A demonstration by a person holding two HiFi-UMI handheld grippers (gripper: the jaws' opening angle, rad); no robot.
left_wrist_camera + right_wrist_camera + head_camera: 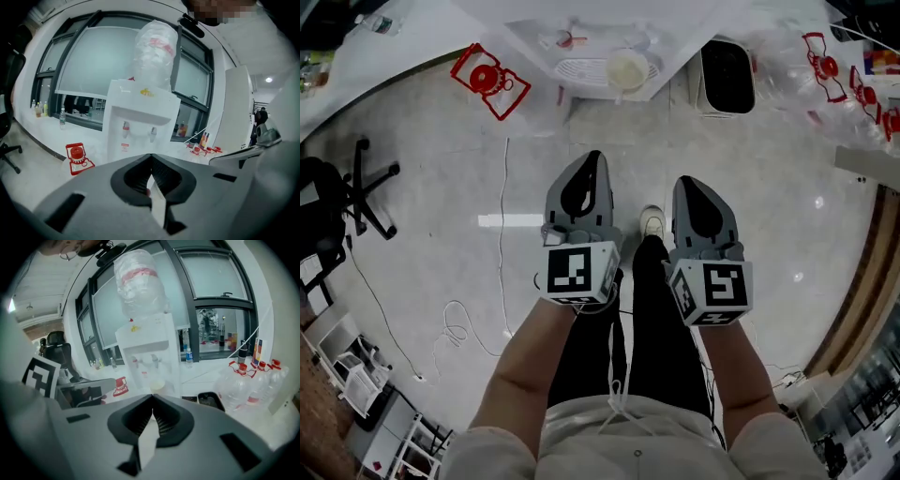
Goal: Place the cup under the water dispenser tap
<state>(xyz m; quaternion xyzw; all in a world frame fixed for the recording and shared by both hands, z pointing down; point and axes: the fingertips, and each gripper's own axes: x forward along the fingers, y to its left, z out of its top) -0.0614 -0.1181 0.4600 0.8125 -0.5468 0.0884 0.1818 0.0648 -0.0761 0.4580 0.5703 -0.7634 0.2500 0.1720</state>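
A pale cup (627, 67) stands on the drip tray of the white water dispenser (581, 42), at the top of the head view. In the right gripper view the cup (157, 386) sits below the dispenser's taps (153, 363). Both grippers hang over the floor, well short of the dispenser and pointing toward it. My left gripper (594, 156) is shut with nothing in it, its jaws meeting at the tip (151, 157). My right gripper (686, 180) is also shut and empty (153, 397). The left gripper view shows the dispenser (140, 117), but its own jaws hide the tray.
An empty water bottle with a red handle (492, 80) lies left of the dispenser. A black bin (727, 75) stands to its right, with more bottles (825, 66) beyond. An office chair (356, 187) is at far left. A white cable (502, 234) trails across the floor.
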